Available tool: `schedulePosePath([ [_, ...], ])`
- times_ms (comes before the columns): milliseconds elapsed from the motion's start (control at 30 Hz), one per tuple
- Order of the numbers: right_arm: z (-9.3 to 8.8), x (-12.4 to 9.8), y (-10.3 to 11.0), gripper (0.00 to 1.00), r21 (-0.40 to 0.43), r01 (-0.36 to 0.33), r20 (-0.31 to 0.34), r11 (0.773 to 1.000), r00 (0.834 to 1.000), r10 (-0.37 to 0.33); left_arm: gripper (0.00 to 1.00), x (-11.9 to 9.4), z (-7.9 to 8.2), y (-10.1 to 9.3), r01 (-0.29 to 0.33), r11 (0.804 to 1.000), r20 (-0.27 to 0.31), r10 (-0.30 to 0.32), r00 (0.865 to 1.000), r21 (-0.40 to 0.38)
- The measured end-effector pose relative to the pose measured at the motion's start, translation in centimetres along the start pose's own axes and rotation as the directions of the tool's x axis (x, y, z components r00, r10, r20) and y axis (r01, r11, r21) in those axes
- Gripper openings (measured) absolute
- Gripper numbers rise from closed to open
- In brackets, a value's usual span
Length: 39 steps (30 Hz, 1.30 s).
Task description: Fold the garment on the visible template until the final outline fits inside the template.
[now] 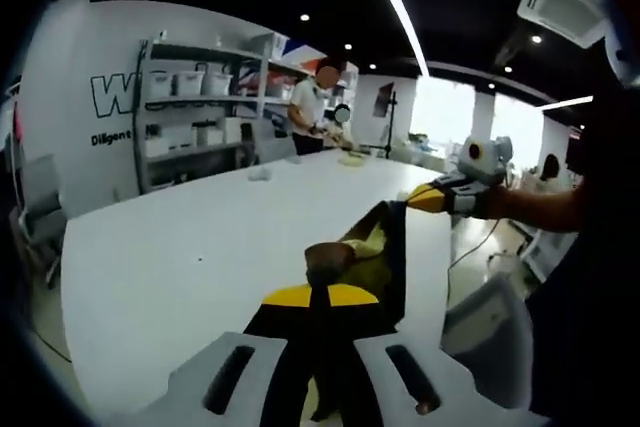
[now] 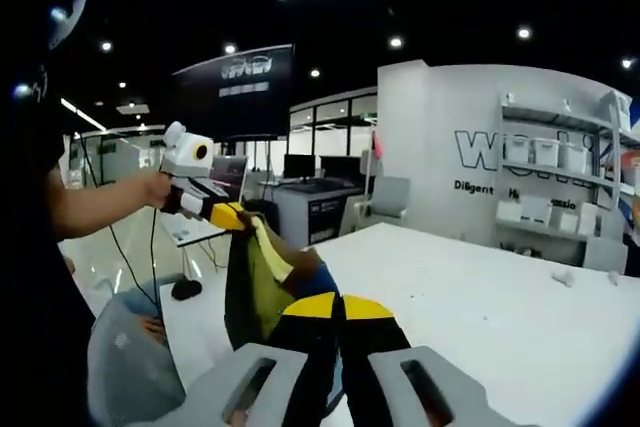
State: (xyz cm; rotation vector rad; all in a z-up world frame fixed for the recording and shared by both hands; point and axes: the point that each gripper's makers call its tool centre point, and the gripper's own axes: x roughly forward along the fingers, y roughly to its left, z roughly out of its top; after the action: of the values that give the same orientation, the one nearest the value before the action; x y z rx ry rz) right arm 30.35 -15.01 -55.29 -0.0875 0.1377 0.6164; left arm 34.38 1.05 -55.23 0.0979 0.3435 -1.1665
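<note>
Both grippers, left (image 1: 318, 299) and right (image 2: 338, 309) at bottom centre, pinch the dark garment (image 1: 385, 247), lifted off the white table (image 1: 200, 247).

White table (image 1: 200, 237), shelving (image 1: 190, 112) against white wall (image 2: 440, 137), ceiling strip light (image 1: 392, 2).

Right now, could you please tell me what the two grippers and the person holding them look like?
Each gripper has pale grey jaws with dark slots and yellow-and-black tips: left gripper, right gripper. Each carries a white box. The person wears a dark short sleeve.
</note>
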Motion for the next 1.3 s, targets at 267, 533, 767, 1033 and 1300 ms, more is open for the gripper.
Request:
schedulePosePath([
  [267,2.9,-1.7,1.2,0.0,-0.01,-0.012,0.07,1.0,0.997,0.013,0.01,-1.8,1.9,-1.9,0.015,1.0,0.055,-0.017,0.998,0.027],
  [533,6.3,-3.3,2.2,0.0,-0.05,-0.027,0.144,0.998,0.989,0.034,0.01,-3.7,4.6,-3.6,0.03,0.999,0.135,-0.035,0.99,0.041],
  [767,9.0,-4.1,3.2,0.0,-0.073,-0.045,0.2,0.996,0.978,0.059,0.01,-5.2,6.7,-4.7,0.026,0.996,0.161,-0.04,0.986,0.089],
  [1033,9.8,-3.7,3.3,0.0,-0.091,-0.032,0.222,0.995,0.974,0.051,0.01,-5.4,7.7,-4.4,0.022,0.994,0.186,-0.042,0.982,0.108],
  [1300,8.9,-2.6,1.8,0.0,-0.095,0.005,0.205,0.996,0.979,0.015,0.01,-4.4,7.1,-1.8,-0.034,0.996,0.21,0.016,0.978,0.08],
])
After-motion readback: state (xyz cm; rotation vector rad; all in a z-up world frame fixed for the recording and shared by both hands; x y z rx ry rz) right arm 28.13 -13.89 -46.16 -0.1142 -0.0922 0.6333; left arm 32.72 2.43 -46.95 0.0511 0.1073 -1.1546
